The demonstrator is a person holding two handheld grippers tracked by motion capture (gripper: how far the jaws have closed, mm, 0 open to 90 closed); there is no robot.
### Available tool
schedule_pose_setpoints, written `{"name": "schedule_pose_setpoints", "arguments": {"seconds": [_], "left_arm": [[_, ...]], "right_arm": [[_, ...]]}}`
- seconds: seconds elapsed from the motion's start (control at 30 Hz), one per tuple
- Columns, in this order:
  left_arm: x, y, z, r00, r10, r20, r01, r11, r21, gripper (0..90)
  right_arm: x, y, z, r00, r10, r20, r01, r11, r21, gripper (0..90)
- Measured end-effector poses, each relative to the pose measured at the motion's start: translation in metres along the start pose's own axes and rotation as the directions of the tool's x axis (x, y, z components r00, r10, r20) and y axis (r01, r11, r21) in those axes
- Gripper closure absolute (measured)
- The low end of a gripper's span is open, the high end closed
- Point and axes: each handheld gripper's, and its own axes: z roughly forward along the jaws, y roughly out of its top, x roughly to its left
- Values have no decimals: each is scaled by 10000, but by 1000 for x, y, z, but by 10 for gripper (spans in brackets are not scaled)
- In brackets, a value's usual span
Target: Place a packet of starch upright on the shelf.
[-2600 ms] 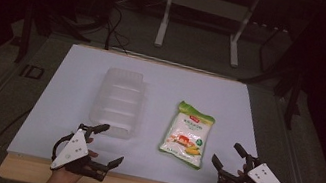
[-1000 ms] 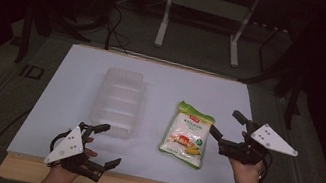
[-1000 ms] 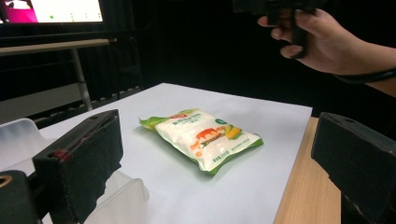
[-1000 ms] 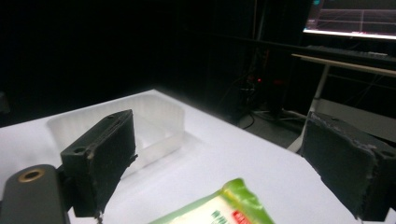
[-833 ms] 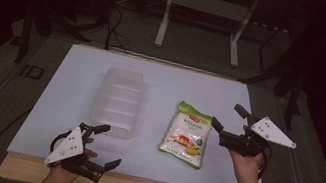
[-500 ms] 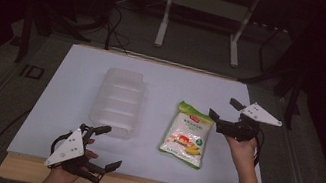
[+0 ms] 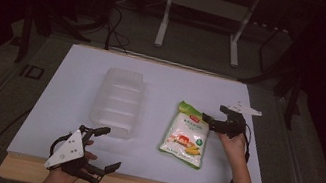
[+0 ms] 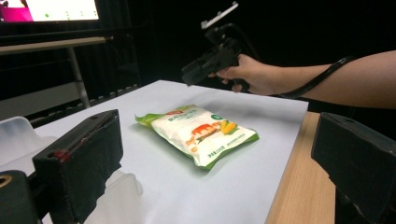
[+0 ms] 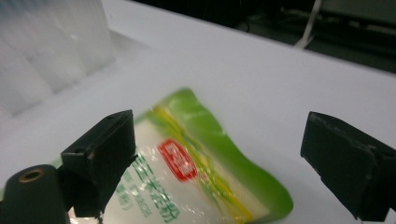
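Dark room, white table [image 7: 73, 101]. Lying flat just below and ahead of the wide-open, empty right gripper [image 7: 214, 122], the green snack bag [image 7: 187, 134] looks set for a grasp. Parked at the near edge, the left gripper [image 7: 105, 150] gapes idle, a clear plastic tray [image 7: 119, 100] ahead.

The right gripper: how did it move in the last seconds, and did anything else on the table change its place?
The right gripper travelled from the near right edge of the table forward and inward, and now hangs open over the upper right part of the snack bag, not gripping it. The left gripper stayed open near the front edge. The snack bag and the clear plastic container kept their places.
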Motion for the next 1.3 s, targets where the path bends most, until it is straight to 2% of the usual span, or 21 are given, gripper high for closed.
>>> {"name": "schedule_pose_setpoints", "arguments": {"seconds": [0.2, 0.3, 0.5, 0.63, 0.73, 0.93, 1.03, 1.17, 1.27, 1.3], "left_arm": [[0, -1, -1, 9999, -121, 8, 121, 9999, 60, 22], [-1, -2, -1, 10000, -79, 2, 79, 9999, 136, 22], [-1, -2, -1, 9999, -100, 11, 100, 9998, 144, 22], [0, -2, -1, 9999, -133, 28, 132, 9998, 158, 22], [0, -3, 0, 9999, -167, 46, 166, 9997, 161, 22], [0, -3, 0, 9998, -193, 51, 193, 9997, 140, 22], [0, -2, 0, 9998, -213, 56, 212, 9997, 130, 22], [0, -2, 2, 9998, -205, 82, 203, 9997, 156, 22], [-1, -2, 3, 9998, -172, 104, 170, 9997, 176, 22], [-1, -2, 3, 9998, -170, 120, 168, 9997, 172, 22]], "right_arm": [[-6, -16, 14, 9998, 174, 15, -175, 9980, 614, 103], [-9, -24, 20, 9992, 393, 92, -400, 9950, 919, 103], [-13, -36, 28, 9982, 516, 303, -557, 9869, 1514, 103], [-16, -39, 29, 9967, 798, 164, -814, 9845, 1555, 110], [-18, -39, 32, 9931, 1128, -327, -1048, 9768, 1869, 136], [-18, -40, 32, 9907, 1287, -439, -1168, 9706, 2104, 152], [-18, -40, 32, 9890, 1408, -457, -1270, 9658, 2260, 187], [-14, -39, 30, 9918, 1238, -328, -1126, 9648, 2375, 269], [-11, -37, 27, 9962, 866, 123, -870, 9671, 2390, 465], [-10, -38, 26, 9968, 772, 184, -794, 9688, 2348, 505]]}}
